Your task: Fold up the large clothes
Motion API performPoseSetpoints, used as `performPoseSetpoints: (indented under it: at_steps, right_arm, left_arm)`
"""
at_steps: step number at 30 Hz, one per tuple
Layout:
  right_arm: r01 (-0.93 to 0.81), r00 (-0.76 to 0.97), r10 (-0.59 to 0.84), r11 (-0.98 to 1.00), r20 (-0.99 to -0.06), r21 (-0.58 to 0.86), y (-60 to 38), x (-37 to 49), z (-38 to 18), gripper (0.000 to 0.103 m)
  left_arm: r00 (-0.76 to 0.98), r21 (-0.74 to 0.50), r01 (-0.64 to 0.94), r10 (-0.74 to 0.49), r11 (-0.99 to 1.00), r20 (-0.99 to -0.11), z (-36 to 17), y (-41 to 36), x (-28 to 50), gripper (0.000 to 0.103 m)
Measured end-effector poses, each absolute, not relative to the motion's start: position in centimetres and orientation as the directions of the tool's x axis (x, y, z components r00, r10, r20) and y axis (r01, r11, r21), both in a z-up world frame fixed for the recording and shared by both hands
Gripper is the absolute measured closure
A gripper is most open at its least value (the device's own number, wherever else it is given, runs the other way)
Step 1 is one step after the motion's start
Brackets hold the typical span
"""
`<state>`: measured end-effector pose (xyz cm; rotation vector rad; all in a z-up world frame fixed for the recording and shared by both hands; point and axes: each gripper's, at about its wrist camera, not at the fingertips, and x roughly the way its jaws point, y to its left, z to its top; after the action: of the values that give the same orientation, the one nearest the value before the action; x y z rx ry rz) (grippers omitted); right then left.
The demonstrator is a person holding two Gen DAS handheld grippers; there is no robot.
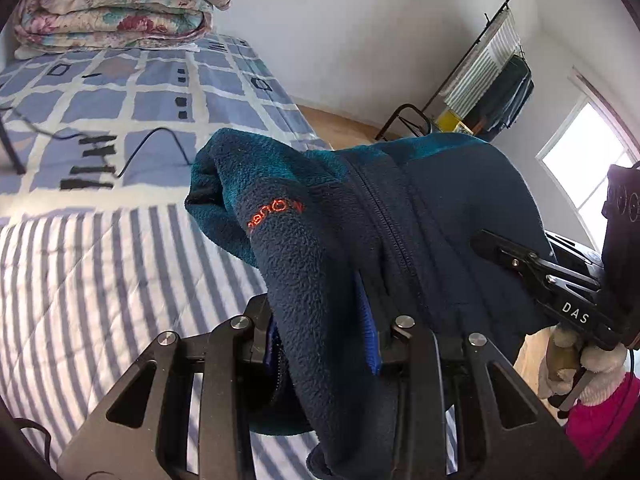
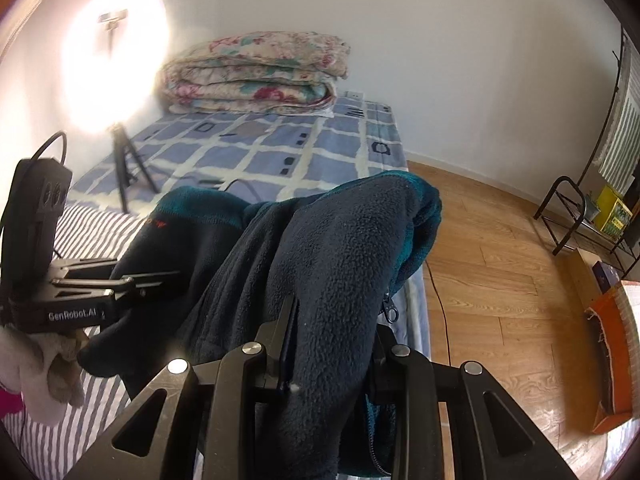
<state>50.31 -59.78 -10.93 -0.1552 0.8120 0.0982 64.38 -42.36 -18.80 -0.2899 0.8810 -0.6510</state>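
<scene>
**Fleece jacket clamped by both tools, held above bed**

Navy and teal fleece zip jacket (image 1: 400, 216) is lifted clear of the bed, bunched between both tools. Left tool (image 1: 324, 332) is closed down on a thick fold of navy fleece beside the zipper; a strip of blue lining shows at the pinch. Right tool (image 2: 332, 344) likewise grips a rolled navy fold, zip pull (image 2: 390, 312) hanging just beside it.

Readable text: orange embroidered logo (image 1: 274, 214) on the chest, letters only partly legible. "DAS" is printed on the right tool body in the left wrist view; "GenRobot.AI" on the left tool body in the right wrist view.

Below: grey-and-white striped quilt (image 1: 100, 288), then blue checked bedsheet (image 2: 280, 148). Folded floral comforter (image 2: 256, 76) sits at the bed's far end, by the wall. Black tripod (image 2: 126, 164) with bright ring light stands on the bed.
</scene>
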Motion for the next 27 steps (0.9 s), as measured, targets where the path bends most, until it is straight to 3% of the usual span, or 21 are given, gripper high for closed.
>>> performPoseSetpoints:
  at_steps: [15,19,23,27]
  right_arm:
    - [-0.024,0.597,-0.012,0.999,-0.802,-0.032,-67.1,57.5,-19.8,0.075]
    - [0.037,0.555,-0.037,0.999,-0.831,-0.020,-69.4,57.3,-21.6,0.066]
    - [0.098,0.545,-0.076,0.995,-0.835,-0.026,-70.1,56.8,-21.8,0.048]
    - [0.112,0.541,-0.138,0.990,-0.830,-0.091,-69.6,55.7,-20.7,0.043]
  left_arm:
    - [0.442,-0.472,0.350,-0.587,0.809,-0.678,-24.8,-44.1,69.7,0.071]
    - [0.426,-0.449,0.323,-0.552,0.833,-0.717,-26.3,-43.3,69.7,0.068]
    - [0.431,-0.438,0.299,-0.530,0.848,-0.731,-27.0,-42.6,69.2,0.063]
    - [0.465,-0.367,0.315,-0.479,0.875,-0.744,-25.4,-42.5,67.8,0.062]
